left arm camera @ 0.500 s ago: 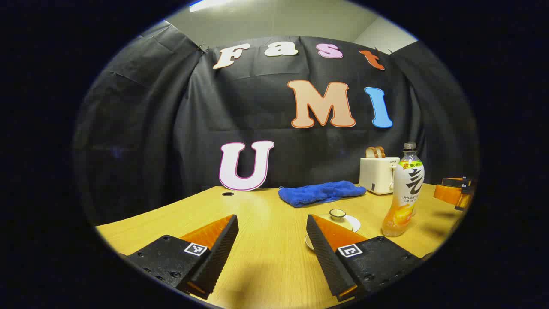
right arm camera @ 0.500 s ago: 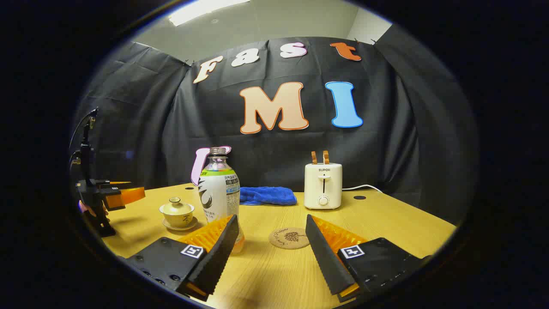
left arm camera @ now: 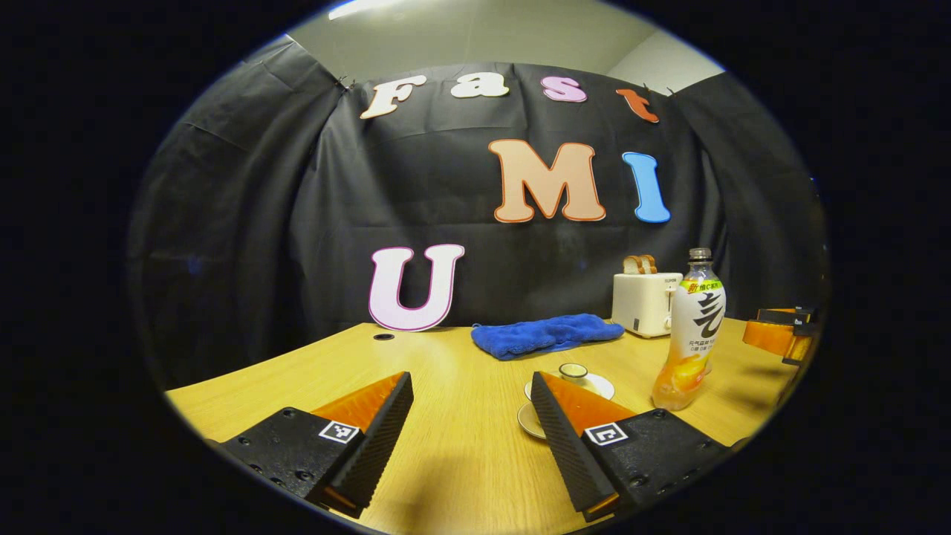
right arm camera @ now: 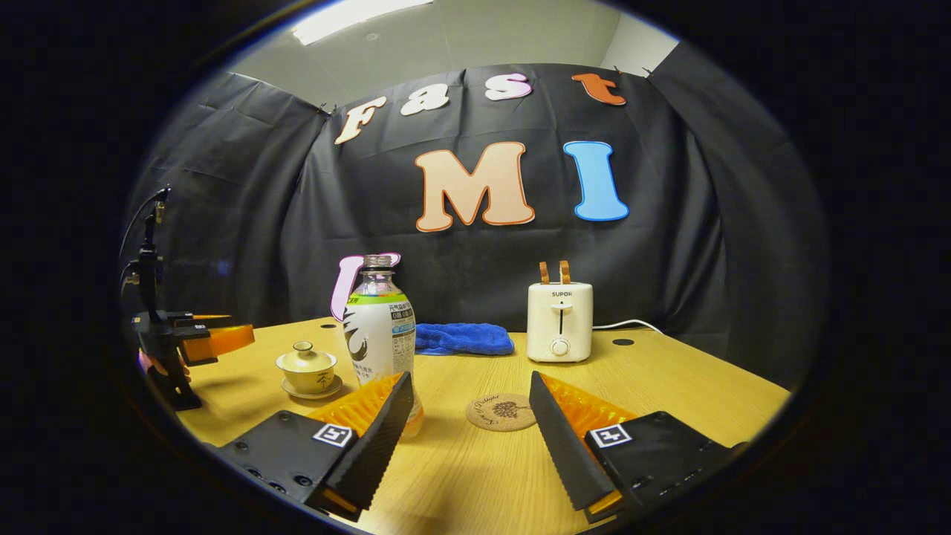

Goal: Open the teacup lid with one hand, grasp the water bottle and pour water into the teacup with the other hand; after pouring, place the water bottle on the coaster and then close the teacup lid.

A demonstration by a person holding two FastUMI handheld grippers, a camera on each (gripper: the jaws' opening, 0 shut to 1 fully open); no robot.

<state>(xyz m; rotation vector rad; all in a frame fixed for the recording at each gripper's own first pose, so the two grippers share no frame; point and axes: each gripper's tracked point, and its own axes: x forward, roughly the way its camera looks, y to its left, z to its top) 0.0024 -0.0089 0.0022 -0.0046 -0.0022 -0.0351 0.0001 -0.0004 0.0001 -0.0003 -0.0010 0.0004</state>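
A cream teacup (right arm camera: 306, 370) with its lid on stands on a saucer at the table's left; in the left gripper view the lid knob (left arm camera: 573, 371) peeks over my right-hand finger. The water bottle (right arm camera: 380, 327), uncapped, with orange liquid at the bottom, stands upright just behind my left-hand finger in the right gripper view, and shows as a bottle (left arm camera: 689, 334) at the right in the left gripper view. A round cork coaster (right arm camera: 501, 412) lies beyond my open right gripper (right arm camera: 471, 427). My left gripper (left arm camera: 471, 423) is open, the teacup close ahead to its right. The left gripper (right arm camera: 200, 338) hovers left of the cup.
A white toaster (right arm camera: 559, 321) with toast stands at the back of the wooden table (right arm camera: 691, 394), a folded blue cloth (right arm camera: 462, 338) to its left. The other gripper's orange finger (left arm camera: 780, 334) shows at the right edge of the left gripper view.
The left gripper has shifted slightly; the teacup, bottle and toaster have slid a little leftward in its view. The right gripper view is nearly unchanged.
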